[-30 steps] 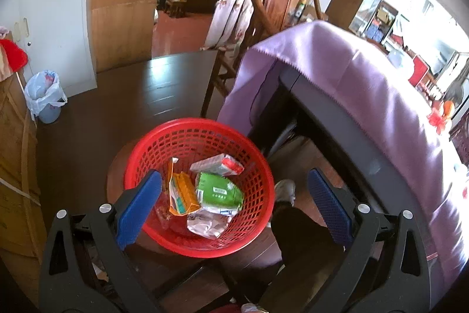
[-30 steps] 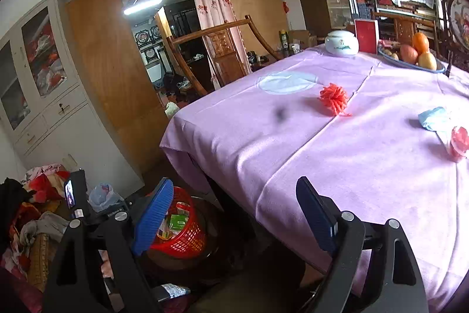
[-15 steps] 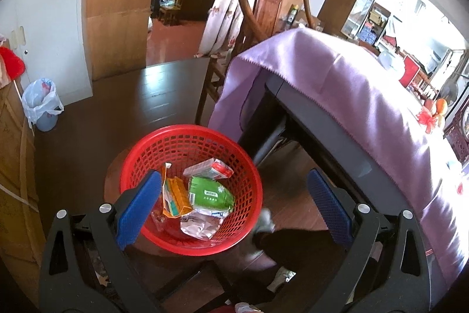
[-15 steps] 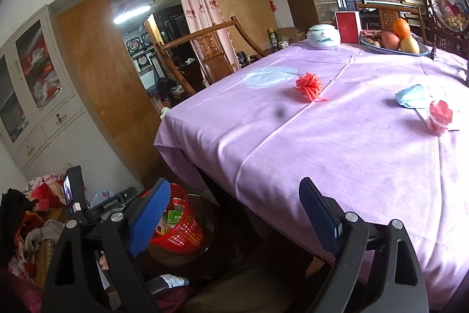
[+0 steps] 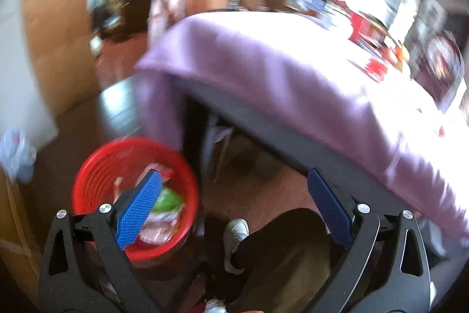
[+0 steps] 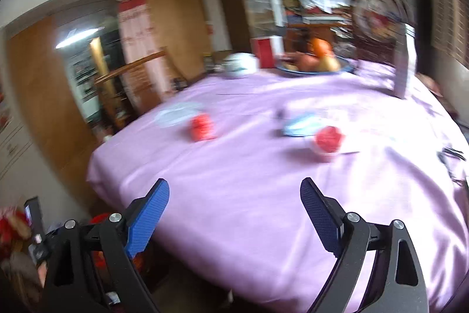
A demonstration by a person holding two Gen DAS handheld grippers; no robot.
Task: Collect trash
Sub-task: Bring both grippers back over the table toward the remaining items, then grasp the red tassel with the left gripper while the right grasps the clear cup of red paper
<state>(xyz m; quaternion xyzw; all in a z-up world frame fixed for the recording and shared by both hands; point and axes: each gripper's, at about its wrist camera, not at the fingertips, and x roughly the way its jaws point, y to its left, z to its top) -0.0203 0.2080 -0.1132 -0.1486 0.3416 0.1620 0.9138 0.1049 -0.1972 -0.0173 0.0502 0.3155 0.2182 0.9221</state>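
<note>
At the left, the red basket [image 5: 134,195] sits on the floor beside the table's corner, holding a green packet [image 5: 168,201] and other wrappers. The left gripper [image 5: 234,207] hangs above it, jaws wide apart and empty. The right gripper [image 6: 234,213], its jaws just opening and now wide with nothing between them, faces the purple tablecloth [image 6: 263,181], where a red tuft [image 6: 202,127], a blue wrapper [image 6: 299,126] and a red-topped cup [image 6: 328,140] lie.
</note>
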